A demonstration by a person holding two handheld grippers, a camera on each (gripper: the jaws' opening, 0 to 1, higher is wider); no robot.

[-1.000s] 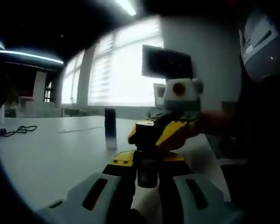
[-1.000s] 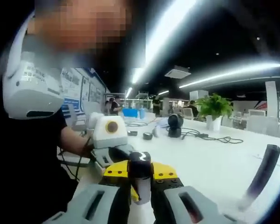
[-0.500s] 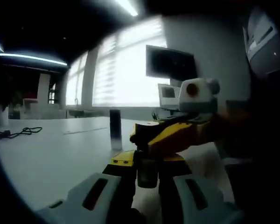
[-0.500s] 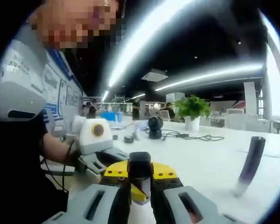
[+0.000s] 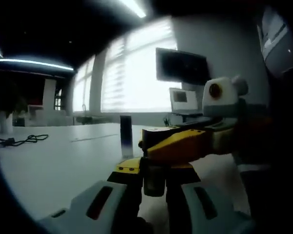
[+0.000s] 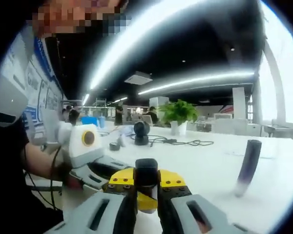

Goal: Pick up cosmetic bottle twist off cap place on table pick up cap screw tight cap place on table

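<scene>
Between my two sets of jaws sits a small dark cap-like piece (image 6: 146, 171) — in the right gripper view my right gripper (image 6: 147, 204) pinches it from below, while my left gripper (image 6: 118, 179), with its yellow and black jaws, comes in from the left and meets it at the same spot. From the left gripper view my own left jaws close on the same dark piece (image 5: 154, 180), and the right gripper (image 5: 178, 144) reaches in from the right, its yellow body stretched across the view just above my jaws. Whether this piece is the cap alone or the top of something more, I cannot tell.

Out on the white table (image 6: 205, 165) stands a slim dark cosmetic bottle (image 6: 247, 165), well apart from both grippers. Its long axis runs upright, base on the table and top pointing up — in the right gripper view it looks tilted a little, in the left gripper view it (image 5: 126, 136) stands straight, dark above and pale toward its foot.

Farther back on the table lie a black cable (image 6: 185, 142), a dark round device (image 6: 140, 132) and a potted plant (image 6: 178, 116). Bright windows (image 5: 132, 78) and a dark monitor (image 5: 181, 67) show behind the bottle in the left gripper view.
</scene>
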